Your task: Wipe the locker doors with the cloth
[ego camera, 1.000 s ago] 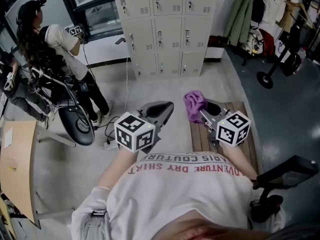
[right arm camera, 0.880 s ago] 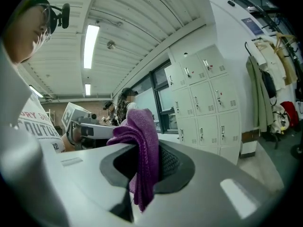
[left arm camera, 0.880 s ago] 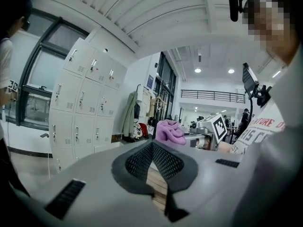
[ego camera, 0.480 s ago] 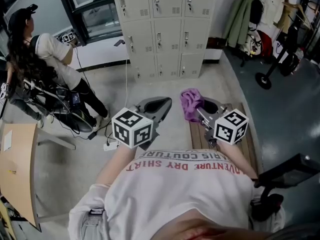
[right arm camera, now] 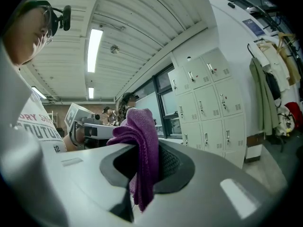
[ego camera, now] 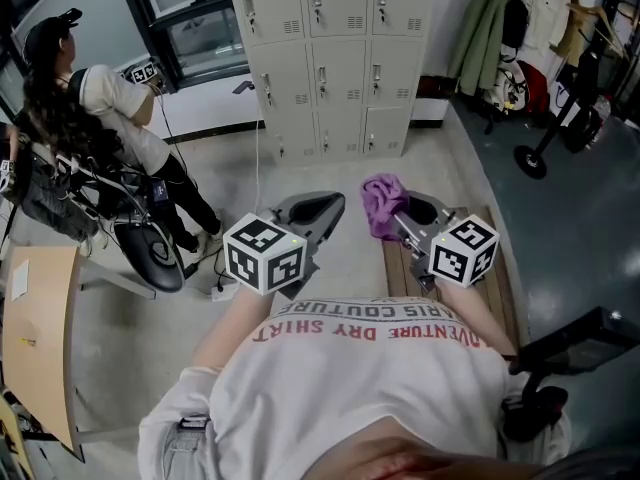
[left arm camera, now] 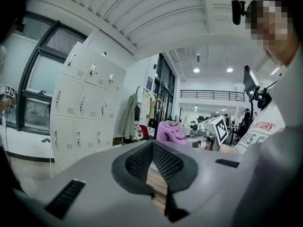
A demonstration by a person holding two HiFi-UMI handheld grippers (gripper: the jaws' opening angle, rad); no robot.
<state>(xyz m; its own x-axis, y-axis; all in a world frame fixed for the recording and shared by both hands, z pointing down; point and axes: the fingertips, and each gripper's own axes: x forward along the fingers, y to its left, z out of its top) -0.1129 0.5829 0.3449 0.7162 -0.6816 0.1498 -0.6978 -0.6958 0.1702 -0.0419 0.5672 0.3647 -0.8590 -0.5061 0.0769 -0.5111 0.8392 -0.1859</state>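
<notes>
Three locker columns (ego camera: 340, 68), grey floor (ego camera: 330, 176), wooden bench (ego camera: 502, 273), purple cloth (ego camera: 384, 202)

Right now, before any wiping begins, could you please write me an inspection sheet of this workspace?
Surface: pale concrete floor; a slatted wooden bench lies under the right gripper.
Job's things: purple knitted cloth, bunched up; beige metal lockers, all doors shut, well apart from both grippers.
Clutter: black chair; wooden desk at far left.
Grippers: left gripper has jaws together and is empty; right gripper is clamped on the cloth.
Cables: a thin white cable runs down by the lockers to the floor; dark cables lie beside the chair.
Surroundings: another person at the window; hanging coats right of the lockers.
</notes>
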